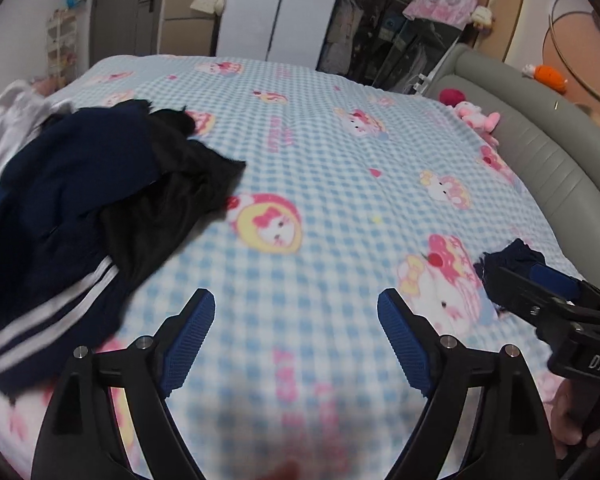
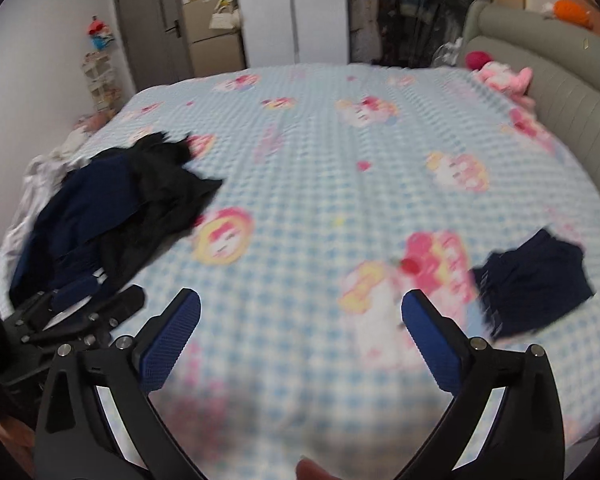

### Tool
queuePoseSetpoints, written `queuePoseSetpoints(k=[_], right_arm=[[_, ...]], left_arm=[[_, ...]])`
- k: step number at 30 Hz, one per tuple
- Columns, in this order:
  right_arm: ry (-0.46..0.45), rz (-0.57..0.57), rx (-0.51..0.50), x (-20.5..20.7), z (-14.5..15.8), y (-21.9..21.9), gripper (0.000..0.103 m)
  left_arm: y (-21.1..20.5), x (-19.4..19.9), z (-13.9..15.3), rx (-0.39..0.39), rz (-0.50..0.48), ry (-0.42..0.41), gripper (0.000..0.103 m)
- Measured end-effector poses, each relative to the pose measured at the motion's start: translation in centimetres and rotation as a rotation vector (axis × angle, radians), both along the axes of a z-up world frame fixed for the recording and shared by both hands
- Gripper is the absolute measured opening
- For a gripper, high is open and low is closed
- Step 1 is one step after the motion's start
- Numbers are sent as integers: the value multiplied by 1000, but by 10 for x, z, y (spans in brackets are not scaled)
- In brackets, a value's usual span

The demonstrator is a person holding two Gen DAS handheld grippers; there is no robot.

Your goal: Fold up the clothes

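A loose pile of clothes lies on the left of the bed (image 1: 332, 136): a navy garment with white stripes (image 1: 48, 216) and a black garment (image 1: 168, 200) over it. The same pile (image 2: 112, 208) shows in the right wrist view. A small folded navy garment (image 2: 536, 284) rests on the right of the blanket; in the left wrist view this folded piece (image 1: 516, 252) is partly hidden behind my right gripper (image 1: 516, 276). My left gripper (image 1: 296, 300) hangs open over bare blanket, right of the pile. My right gripper (image 2: 300, 300) is open and holds nothing, left of the folded garment.
White clothes (image 1: 8, 120) lie at the bed's far left edge. A grey padded headboard (image 1: 540, 152) runs along the right, with pink plush toys (image 1: 476, 116) beside it. A wardrobe (image 2: 316, 12) and a door (image 2: 148, 20) stand beyond the bed.
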State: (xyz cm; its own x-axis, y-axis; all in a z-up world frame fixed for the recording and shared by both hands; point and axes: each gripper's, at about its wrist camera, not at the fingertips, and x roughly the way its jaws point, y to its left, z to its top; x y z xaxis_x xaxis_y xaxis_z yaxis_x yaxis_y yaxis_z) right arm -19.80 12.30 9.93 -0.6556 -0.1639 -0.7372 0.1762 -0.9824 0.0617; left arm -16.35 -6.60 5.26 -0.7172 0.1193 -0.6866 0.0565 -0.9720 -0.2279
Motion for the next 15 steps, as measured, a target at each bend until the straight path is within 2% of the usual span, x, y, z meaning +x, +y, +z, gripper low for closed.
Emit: queuePoseSetpoints(k=[4,9,13,15], right_arm=[[11,-6,58,38,-2,-16,102],[53,-36,59,90,-3,-26,102],[42,-31,83,118,-7,-28,102],[23,-39,65,129,-9,-25,102]], left_arm=[[-8,44,2,-64,38,-6,86],[-1,93,10,-163,57,17,86],[2,123,11,-164,81,20,86],[0,136,9,-134,81,10,86]])
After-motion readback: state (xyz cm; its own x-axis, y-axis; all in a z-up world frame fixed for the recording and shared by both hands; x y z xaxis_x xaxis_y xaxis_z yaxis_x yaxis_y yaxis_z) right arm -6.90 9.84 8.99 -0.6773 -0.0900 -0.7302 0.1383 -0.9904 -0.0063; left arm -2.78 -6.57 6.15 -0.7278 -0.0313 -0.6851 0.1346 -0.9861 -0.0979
